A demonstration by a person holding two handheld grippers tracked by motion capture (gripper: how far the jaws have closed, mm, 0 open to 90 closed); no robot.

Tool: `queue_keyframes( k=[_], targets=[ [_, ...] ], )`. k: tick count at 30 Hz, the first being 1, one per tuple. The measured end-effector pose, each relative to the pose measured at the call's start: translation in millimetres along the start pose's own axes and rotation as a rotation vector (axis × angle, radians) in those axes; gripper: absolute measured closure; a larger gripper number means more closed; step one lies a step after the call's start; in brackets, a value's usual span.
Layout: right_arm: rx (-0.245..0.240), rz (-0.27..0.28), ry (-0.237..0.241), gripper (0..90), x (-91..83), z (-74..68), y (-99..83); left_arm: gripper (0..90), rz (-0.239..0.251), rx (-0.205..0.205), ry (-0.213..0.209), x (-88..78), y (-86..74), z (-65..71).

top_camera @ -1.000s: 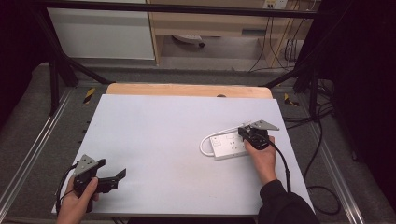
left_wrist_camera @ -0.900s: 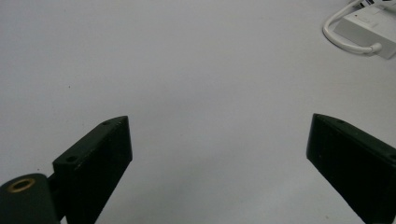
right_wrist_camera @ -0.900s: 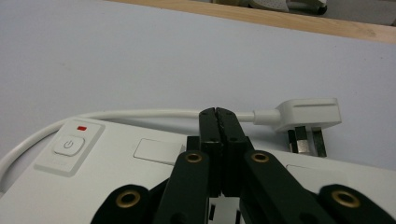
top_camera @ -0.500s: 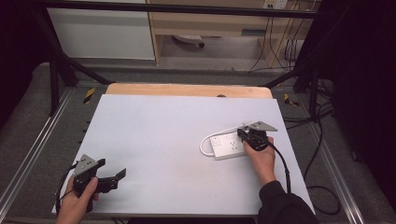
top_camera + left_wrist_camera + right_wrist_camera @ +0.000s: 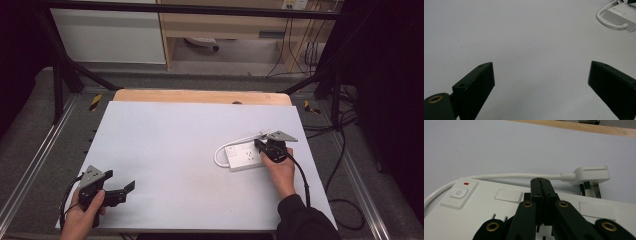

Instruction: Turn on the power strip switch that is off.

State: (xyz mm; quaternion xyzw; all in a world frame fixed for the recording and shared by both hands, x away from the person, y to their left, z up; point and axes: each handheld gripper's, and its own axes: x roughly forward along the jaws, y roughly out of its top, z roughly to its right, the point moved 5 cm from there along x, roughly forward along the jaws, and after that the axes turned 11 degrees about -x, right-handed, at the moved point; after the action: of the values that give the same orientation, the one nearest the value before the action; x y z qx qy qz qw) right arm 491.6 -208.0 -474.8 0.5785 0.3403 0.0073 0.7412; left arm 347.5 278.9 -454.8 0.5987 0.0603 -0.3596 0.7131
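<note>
A white power strip [image 5: 242, 156] lies flat on the right half of the white table, its cable [image 5: 220, 152] looping round its left end. My right gripper [image 5: 262, 146] rests over the strip's right part. In the right gripper view, the right gripper [image 5: 540, 180] is shut with nothing between its jaws, above the strip's [image 5: 506, 195] top face. The strip's power button [image 5: 459, 193] is to the left, and its white plug [image 5: 592, 173] lies just beyond on the table. My left gripper [image 5: 122, 189] is open near the front left corner, far from the strip [image 5: 621, 15].
The table's [image 5: 175, 140] wooden far edge [image 5: 200, 96] shows behind the white top. Black frame bars and floor cables surround the table. A person's hands hold both grippers from the front edge.
</note>
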Motion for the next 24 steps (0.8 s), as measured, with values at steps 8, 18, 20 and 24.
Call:
queue_keyframes(
  k=[8, 18, 20, 24],
  targets=[
    [-0.002, 0.003, -0.002, 90.0, 0.0, -0.6, -0.2, 6.9, -0.001, 0.001, -0.001, 0.0, 0.0, 0.1],
    [-0.015, 0.005, -0.007, 90.0, 0.2, -1.1, -0.4, 6.9, -0.003, 0.001, 0.0, 0.0, -0.2, 0.4],
    [-0.015, 0.005, -0.007, 90.0, 0.2, -1.1, -0.4, 6.9, -0.002, 0.001, 0.0, 0.1, -0.1, 0.4],
    [-0.016, 0.005, -0.007, 90.0, 0.2, -1.2, -0.5, 6.9, -0.002, 0.001, 0.001, 0.1, -0.1, 0.2]
  ],
)
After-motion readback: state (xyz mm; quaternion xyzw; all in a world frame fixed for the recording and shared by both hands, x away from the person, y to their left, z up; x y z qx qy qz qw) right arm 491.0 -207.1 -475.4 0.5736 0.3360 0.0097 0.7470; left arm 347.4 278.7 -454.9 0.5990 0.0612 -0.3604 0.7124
